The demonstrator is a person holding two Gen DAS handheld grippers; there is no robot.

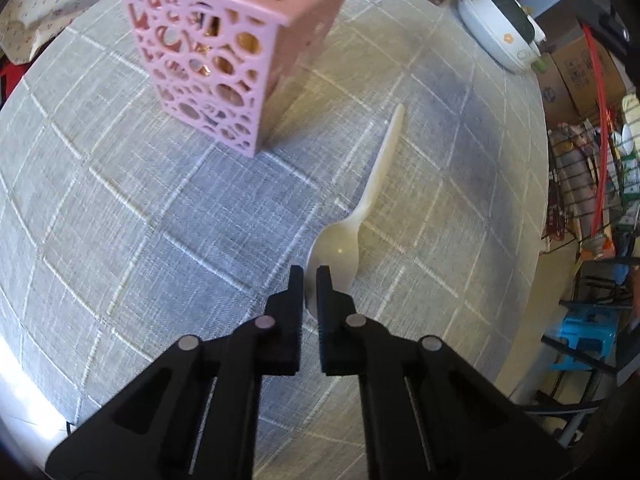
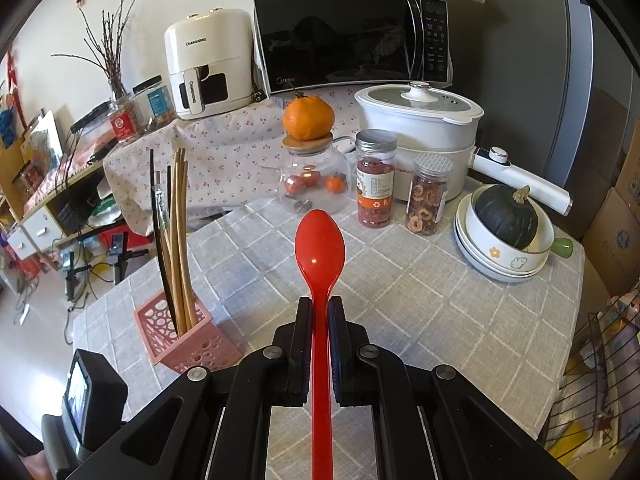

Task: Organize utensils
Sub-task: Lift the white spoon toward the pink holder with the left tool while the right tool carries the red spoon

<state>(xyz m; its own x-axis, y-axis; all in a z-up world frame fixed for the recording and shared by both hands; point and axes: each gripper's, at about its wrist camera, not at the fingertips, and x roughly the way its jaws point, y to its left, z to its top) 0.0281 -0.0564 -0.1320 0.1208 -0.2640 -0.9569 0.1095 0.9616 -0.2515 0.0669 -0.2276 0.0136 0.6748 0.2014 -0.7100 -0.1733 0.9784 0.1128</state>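
The table (image 2: 460, 312), covered by a grey checked cloth, is seen in both views. The pink holder (image 2: 184, 340) stands on it at about eight o'clock in the right wrist view and at eleven o'clock in the left wrist view, and it is already filled with chopsticks (image 2: 178, 240), so that part of the tidying is judged done. Two spoons remain outside it. The red spoon (image 2: 320, 256) is held above the table by the right gripper (image 2: 320, 304), whose fingers are closed tightly on its handle, bowl pointing to twelve o'clock. The white spoon (image 1: 340, 244) lies flat on the cloth at four o'clock from the holder, near it but apart. The left gripper (image 1: 310, 274) is poised at that spoon's bowl, its fingers parted only narrowly and gripping nothing that can be seen; whether they touch the spoon cannot be told.
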